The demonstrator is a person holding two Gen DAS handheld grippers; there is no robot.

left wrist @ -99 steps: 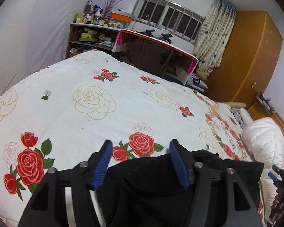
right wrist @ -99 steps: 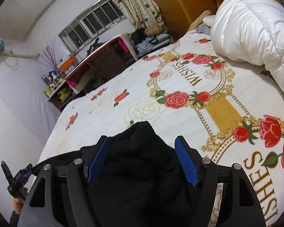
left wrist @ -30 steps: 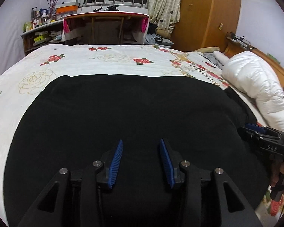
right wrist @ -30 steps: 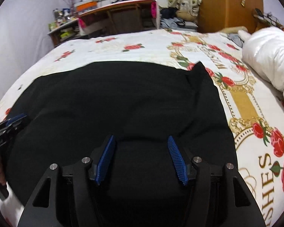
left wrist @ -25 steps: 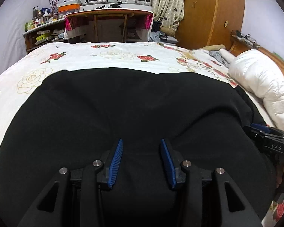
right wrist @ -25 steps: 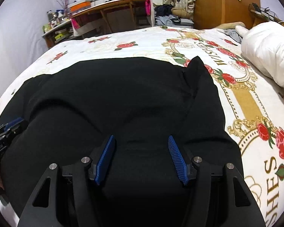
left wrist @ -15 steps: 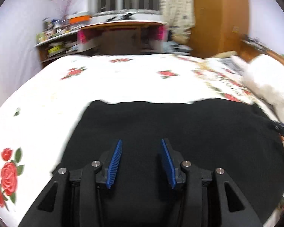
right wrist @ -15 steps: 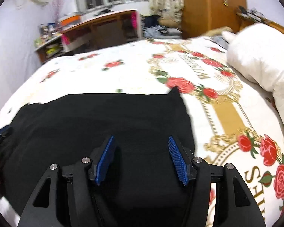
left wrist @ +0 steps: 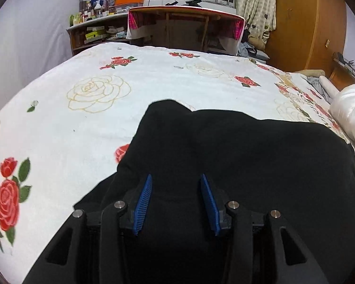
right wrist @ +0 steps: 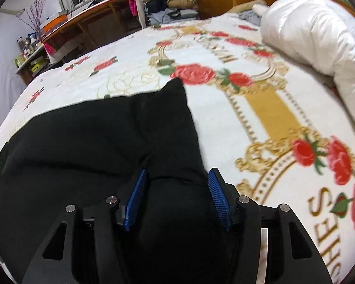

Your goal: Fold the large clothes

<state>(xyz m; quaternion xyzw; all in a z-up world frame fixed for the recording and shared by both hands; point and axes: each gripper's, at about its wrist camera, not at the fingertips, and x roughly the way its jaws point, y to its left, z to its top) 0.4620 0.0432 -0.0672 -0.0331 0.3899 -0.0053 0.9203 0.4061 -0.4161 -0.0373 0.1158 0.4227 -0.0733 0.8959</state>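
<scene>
A large black garment (left wrist: 248, 156) lies spread across the rose-print bed cover (left wrist: 87, 123). My left gripper (left wrist: 176, 203) has its blue pads partly closed with black cloth bunched between them near the garment's left edge. My right gripper (right wrist: 177, 198) is also closed on a fold of the same garment (right wrist: 94, 146) near its right edge, whose far corner points toward the bed's middle. The cloth stretches between the two grippers.
A white duvet (right wrist: 319, 30) is heaped at the bed's right side. A wooden desk (left wrist: 184, 26), a cluttered shelf (left wrist: 94, 28) and a wooden wardrobe (left wrist: 307, 19) stand beyond the bed. Bare bed cover (right wrist: 260, 99) lies past the garment.
The garment, earlier billowing wide over the bed, has been pulled back toward me and now covers less of the cover. Both grippers stayed clamped on the cloth.
</scene>
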